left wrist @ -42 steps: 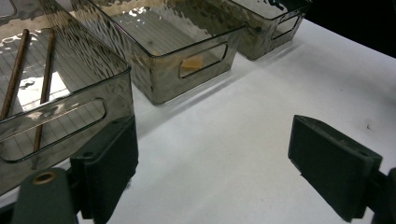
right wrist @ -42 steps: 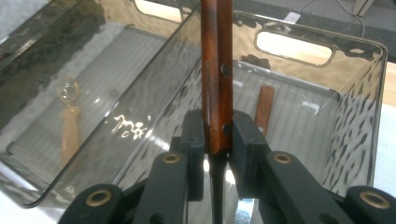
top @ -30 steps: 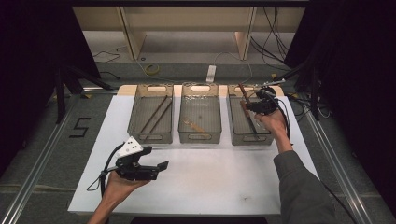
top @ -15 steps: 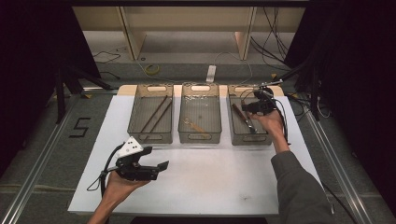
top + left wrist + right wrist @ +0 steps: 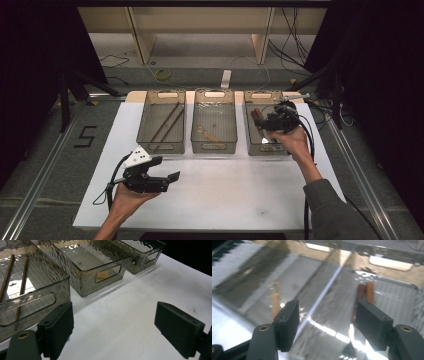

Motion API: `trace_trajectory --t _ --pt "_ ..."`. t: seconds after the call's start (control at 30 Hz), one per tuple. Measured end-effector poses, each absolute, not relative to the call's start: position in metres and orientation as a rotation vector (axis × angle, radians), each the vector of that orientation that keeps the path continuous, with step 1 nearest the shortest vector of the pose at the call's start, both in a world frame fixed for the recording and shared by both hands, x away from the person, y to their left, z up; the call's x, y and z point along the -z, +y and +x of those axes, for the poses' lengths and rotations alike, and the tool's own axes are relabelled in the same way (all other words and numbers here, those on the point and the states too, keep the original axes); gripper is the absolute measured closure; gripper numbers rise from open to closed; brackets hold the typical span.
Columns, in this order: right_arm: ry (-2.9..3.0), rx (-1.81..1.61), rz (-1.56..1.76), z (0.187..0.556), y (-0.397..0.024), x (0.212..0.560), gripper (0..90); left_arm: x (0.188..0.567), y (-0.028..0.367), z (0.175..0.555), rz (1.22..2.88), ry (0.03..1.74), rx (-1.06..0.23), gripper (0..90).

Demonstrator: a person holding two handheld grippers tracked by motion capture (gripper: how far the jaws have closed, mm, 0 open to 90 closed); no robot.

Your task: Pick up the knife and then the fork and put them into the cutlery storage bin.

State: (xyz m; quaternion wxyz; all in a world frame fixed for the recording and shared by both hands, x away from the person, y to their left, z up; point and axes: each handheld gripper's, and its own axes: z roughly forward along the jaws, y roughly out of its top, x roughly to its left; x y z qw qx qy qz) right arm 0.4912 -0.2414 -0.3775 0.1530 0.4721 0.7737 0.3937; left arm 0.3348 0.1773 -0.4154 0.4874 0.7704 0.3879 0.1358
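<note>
Brown sticks (image 5: 365,295) lie in the tray (image 5: 250,131) just beyond the right tool (image 5: 327,316), whose empty jaws have just been opening; sorting appears well advanced. Left tool (image 5: 113,326) waits open.
</note>
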Motion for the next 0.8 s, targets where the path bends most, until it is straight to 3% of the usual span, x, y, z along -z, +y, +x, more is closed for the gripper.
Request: trace_trajectory --t 0.8 --pt "2.286 -1.337 1.107 0.406 -0.218 0.378 31.9 0.416 0.179 0.336 1.858 0.957 -0.313 15.3"
